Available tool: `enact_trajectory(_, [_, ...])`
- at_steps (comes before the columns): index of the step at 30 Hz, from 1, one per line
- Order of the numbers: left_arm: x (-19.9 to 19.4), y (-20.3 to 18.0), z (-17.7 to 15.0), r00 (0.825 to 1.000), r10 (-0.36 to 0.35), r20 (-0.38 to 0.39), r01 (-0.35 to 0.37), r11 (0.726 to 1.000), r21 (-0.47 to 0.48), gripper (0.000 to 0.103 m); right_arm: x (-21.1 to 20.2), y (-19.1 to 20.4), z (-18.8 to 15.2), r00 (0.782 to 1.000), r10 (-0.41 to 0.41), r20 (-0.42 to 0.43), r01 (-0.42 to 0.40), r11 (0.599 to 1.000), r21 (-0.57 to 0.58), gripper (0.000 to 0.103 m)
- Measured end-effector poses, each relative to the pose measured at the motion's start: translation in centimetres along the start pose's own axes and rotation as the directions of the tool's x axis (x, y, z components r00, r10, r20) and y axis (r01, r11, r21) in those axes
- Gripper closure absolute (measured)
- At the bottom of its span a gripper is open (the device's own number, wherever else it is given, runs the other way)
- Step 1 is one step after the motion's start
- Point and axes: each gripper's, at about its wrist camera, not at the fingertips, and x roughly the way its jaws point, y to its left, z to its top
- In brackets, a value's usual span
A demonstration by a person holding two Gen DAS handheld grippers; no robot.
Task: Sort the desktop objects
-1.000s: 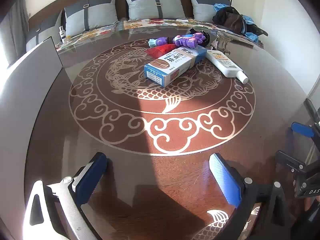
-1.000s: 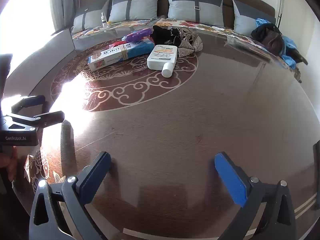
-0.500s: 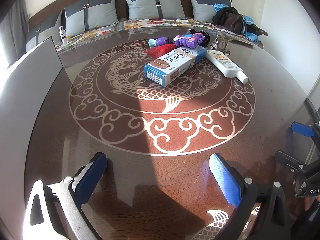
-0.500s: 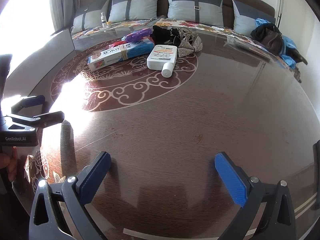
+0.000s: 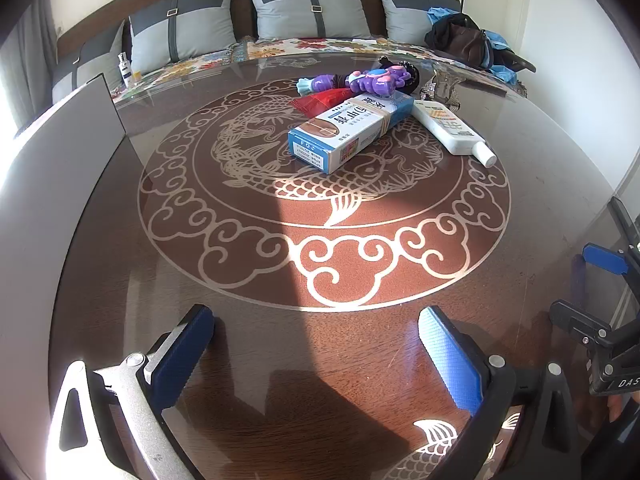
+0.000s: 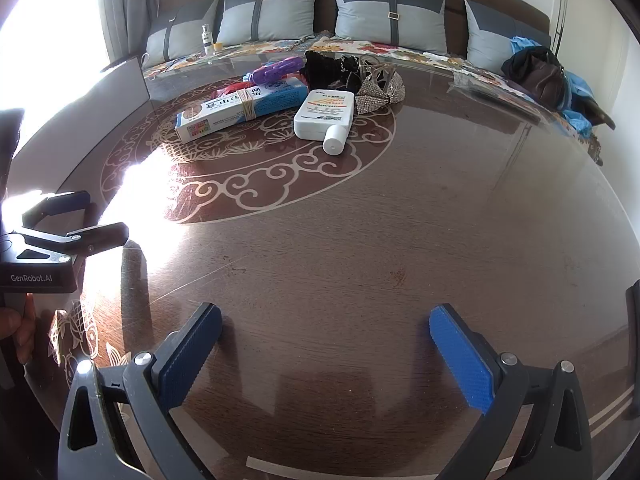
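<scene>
Blue box touches white bottle on table; both claws gape empty.

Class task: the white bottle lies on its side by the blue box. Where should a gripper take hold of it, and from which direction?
Grip the white bottle across its flat body, from above. Its cap end points toward the grippers, and its long edges look clear of the blue box, so fingers should fit either side.

low wrist views, shared table

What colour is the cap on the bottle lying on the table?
White, the same as the bottle itself. The cap shows best in the right wrist view.
</scene>
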Motion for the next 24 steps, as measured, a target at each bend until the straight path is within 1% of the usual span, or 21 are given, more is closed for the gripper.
enact_trajectory(9, [0.0, 0.0, 0.0, 1.0, 0.0, 0.0, 0.0, 1.0, 0.0, 0.0, 0.0, 0.0, 0.0, 1.0, -0.001, -0.003, 0.001, 1.0, 0.0, 0.0])
enact_trajectory(12, [0.0, 0.0, 0.0, 1.0, 0.0, 0.0, 0.0, 1.0, 0.0, 0.0, 0.3, 0.0, 0.7, 0.999, 0.005, -0.037, -0.006, 1.0, -0.014, 0.0])
enact_trajectory(14, [0.0, 0.0, 0.0, 1.0, 0.0, 0.0, 0.0, 1.0, 0.0, 0.0, 1.0, -0.1, 2.0, 0.998, -0.003, -0.067, 0.002, 1.0, -0.017, 0.0])
enact_trajectory(16, [0.0, 0.0, -0.1, 1.0, 0.0, 0.0, 0.0, 1.0, 0.0, 0.0, 1.7, -0.2, 4.0, 0.998, 0.001, -0.063, -0.001, 1.0, -0.009, 0.0])
enact_trajectory(20, [0.0, 0.0, -0.1, 1.0, 0.0, 0.0, 0.0, 1.0, 0.0, 0.0, 3.5, -0.8, 8.6, 0.999, 0.028, -0.042, -0.025, 0.998, 0.059, 0.0])
enact_trajectory(22, [0.0, 0.0, -0.1, 1.0, 0.0, 0.0, 0.0, 1.0, 0.0, 0.0, 4.8, -0.9, 10.6, 0.998, 0.035, -0.048, -0.031, 0.996, 0.089, 0.0])
enact_trajectory(24, [0.0, 0.0, -0.1, 1.0, 0.0, 0.0, 0.0, 1.0, 0.0, 0.0, 6.3, -0.8, 12.1, 0.998, 0.023, -0.064, -0.016, 0.994, 0.106, 0.0])
